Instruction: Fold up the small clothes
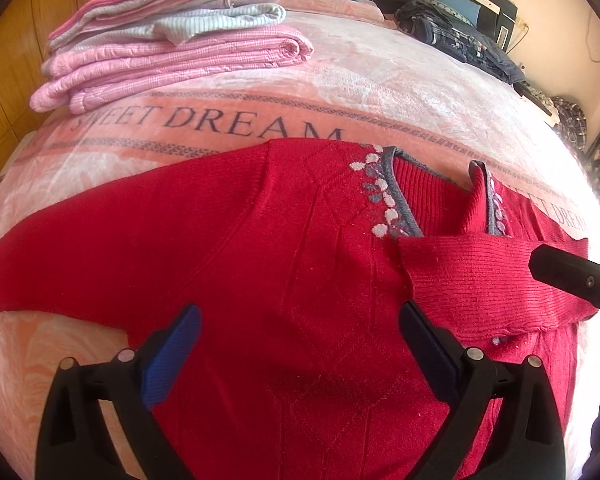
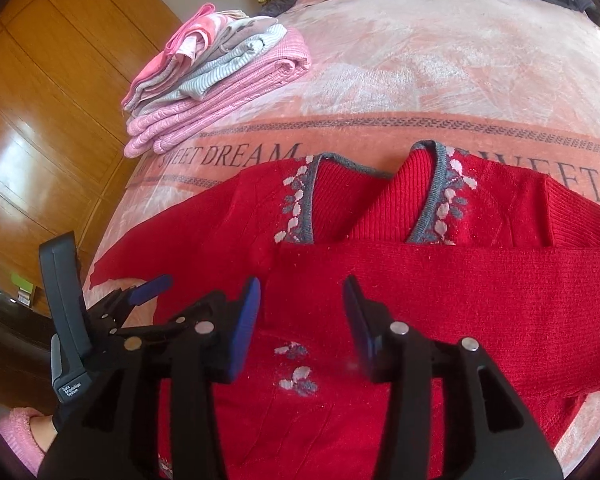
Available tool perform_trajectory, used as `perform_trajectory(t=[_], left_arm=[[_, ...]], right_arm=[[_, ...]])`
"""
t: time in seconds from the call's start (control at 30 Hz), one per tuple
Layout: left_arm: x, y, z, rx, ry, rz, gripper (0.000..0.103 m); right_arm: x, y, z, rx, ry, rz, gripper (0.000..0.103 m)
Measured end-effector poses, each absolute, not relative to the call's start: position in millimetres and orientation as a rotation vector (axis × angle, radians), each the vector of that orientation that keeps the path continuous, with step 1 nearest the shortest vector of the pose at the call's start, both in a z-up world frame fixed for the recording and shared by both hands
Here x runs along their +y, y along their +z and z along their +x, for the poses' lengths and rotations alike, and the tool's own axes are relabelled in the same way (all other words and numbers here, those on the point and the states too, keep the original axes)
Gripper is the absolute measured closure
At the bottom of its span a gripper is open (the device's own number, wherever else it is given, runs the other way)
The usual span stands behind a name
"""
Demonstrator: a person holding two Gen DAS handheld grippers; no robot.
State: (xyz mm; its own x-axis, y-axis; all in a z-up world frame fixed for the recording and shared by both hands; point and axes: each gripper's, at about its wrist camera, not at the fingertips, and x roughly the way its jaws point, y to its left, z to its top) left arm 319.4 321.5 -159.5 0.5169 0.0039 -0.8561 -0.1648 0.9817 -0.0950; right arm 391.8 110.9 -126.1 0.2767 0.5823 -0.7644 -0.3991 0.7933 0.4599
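A red knitted sweater [image 1: 268,248] [image 2: 440,300] with a grey V-neck trim and white leaf pattern lies flat on the pink blanket. Its right sleeve [image 1: 480,276] [image 2: 460,280] is folded across the chest; the left sleeve [image 1: 80,248] stretches out sideways. My left gripper [image 1: 300,320] hovers open over the sweater's body, nothing between its blue pads. My right gripper [image 2: 302,300] is open above the folded sleeve's cuff end. The left gripper [image 2: 140,292] also shows at the left of the right wrist view, and part of the right gripper's black body [image 1: 572,276] shows at the left view's right edge.
A stack of folded pink and striped clothes [image 1: 172,40] [image 2: 216,80] sits at the far left of the bed. The pink "SWEET DREAM" blanket [image 1: 380,80] covers the bed. Dark bedding and blue pillows [image 1: 452,28] lie at the far end. A wooden wardrobe [image 2: 60,100] stands left.
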Motion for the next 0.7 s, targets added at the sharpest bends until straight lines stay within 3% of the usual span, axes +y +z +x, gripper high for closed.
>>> perform_trajectory(t=[0.47, 0.57, 0.63, 0.7], left_arm=[[271.9, -169.7, 348.4, 1.106, -0.13, -0.321, 0.007], [262.3, -174.3, 351.8, 1.113, -0.16, -0.316, 0.022], [254.6, -175.2, 354.2, 1.114, -0.171, -0.294, 0.026], [247.8, -173.6, 355.3, 1.101, -0.181, -0.264, 0.041]], right_arm=[[-49.6, -128.1, 399.3, 1.049, 0.36, 0.283, 0.059], [-79.4, -134.3, 397.4, 1.051, 0.311, 0.295, 0.059], [-95.8, -138.1, 395.5, 1.051, 0.285, 0.306, 0.059], [-108.9, -141.7, 393.4, 1.054, 0.264, 0.311, 0.059]])
